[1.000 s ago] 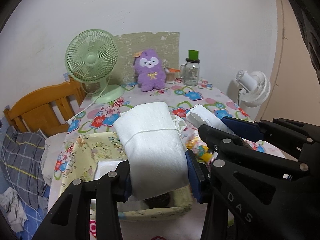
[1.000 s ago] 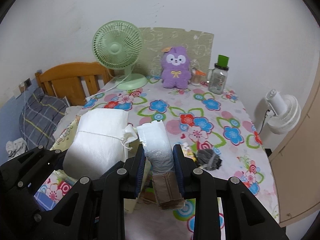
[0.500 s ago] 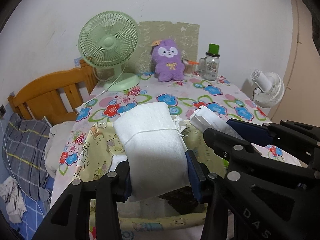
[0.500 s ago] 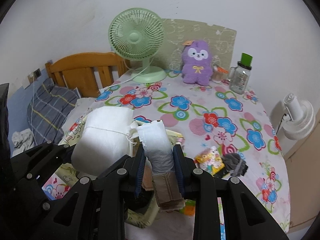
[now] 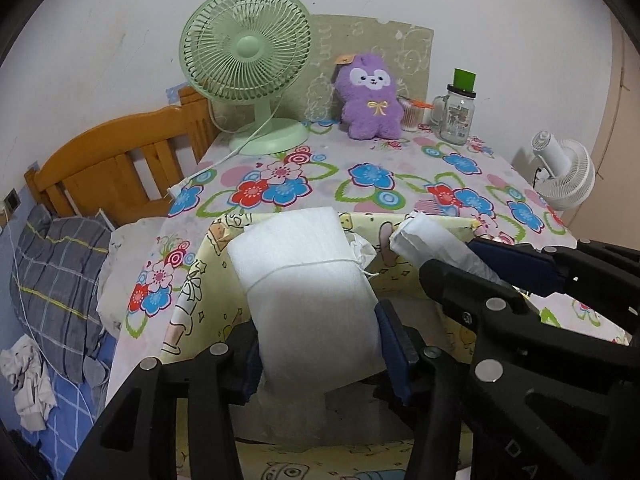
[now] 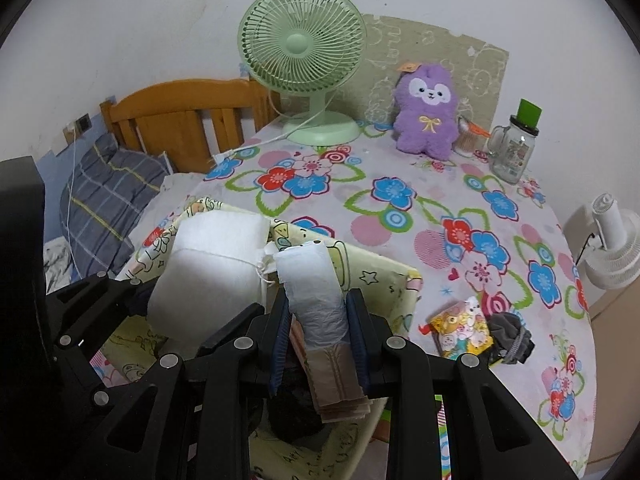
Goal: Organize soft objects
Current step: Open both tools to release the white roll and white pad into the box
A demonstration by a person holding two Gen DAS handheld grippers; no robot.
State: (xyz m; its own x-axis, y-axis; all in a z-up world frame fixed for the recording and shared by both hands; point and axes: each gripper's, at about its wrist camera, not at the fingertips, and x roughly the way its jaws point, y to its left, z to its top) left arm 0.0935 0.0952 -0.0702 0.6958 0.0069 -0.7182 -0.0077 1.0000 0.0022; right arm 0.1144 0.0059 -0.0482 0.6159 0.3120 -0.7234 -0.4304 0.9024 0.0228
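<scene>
The left gripper point(image 5: 320, 344) held a white tied bundle point(image 5: 308, 284) between its blue pads; its jaws were opening, though the pads appeared to touch the bundle's sides. The bundle's long axis ran away from the camera, tilted up toward the far edge of the table, with a string around its middle. It hung over a pale yellow fabric bin point(image 5: 200, 292) printed with cartoon figures, which stood at the near edge of the table point(image 5: 400, 152).

Just to its right, the right gripper point(image 6: 318, 338) was clenched on a white rolled packet point(image 6: 316, 292). The packet's long axis also pointed away from the gripper, its free end raised above the bin's far rim. Beneath it, also between the pads, lay a folded brown piece point(image 6: 340, 380), hanging down over the bin. The two held things nearly touched at the bundle's knot.

On the floral tablecloth near the right edge lay a small colourful pouch point(image 6: 460, 328), touching a dark grey crumpled cloth point(image 6: 512, 338).

Along the far edge, against the wall, stood a green desk fan point(image 6: 302, 44), a purple plush toy point(image 6: 428, 112) upright beside it, and a glass jar with a green lid point(image 6: 514, 148) toward the far right corner.
</scene>
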